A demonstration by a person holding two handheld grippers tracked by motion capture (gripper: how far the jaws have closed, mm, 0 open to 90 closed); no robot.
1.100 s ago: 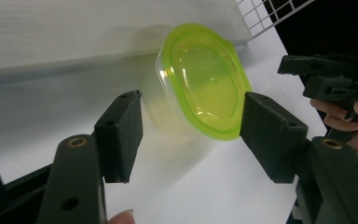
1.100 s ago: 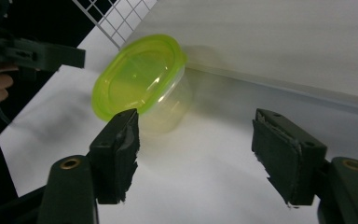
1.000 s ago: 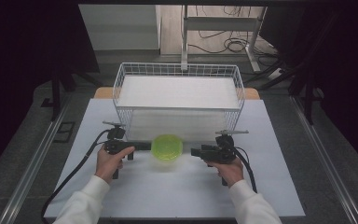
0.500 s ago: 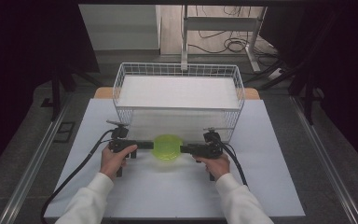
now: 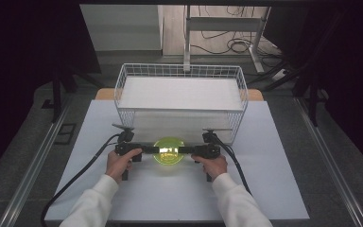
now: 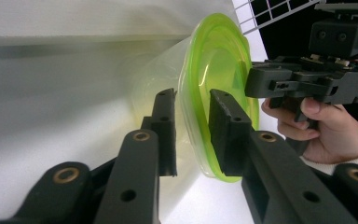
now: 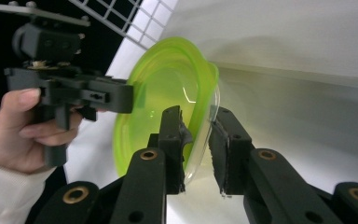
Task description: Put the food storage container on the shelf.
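Note:
A clear round container with a translucent green lid [image 5: 168,150] sits on the white table [image 5: 170,198], just in front of the wire basket. In the high view my left gripper [image 5: 155,149] meets its left edge and my right gripper [image 5: 183,150] its right edge. In the left gripper view my left gripper [image 6: 193,126] has its jaws narrowed on the green lid [image 6: 216,65] at the rim, and the right gripper [image 6: 303,79] shows beyond. In the right gripper view my right gripper [image 7: 196,140] pinches the lid [image 7: 168,88] likewise, with the left gripper [image 7: 70,88] opposite.
A white wire basket [image 5: 137,118] holding a flat white slab stands directly behind the container. Black cables [image 5: 75,179] trail from both grippers toward the table's front. Dark floor and metal rails flank the table.
My right gripper has moved left across the table to the container's right edge. The left gripper and the container have stayed put.

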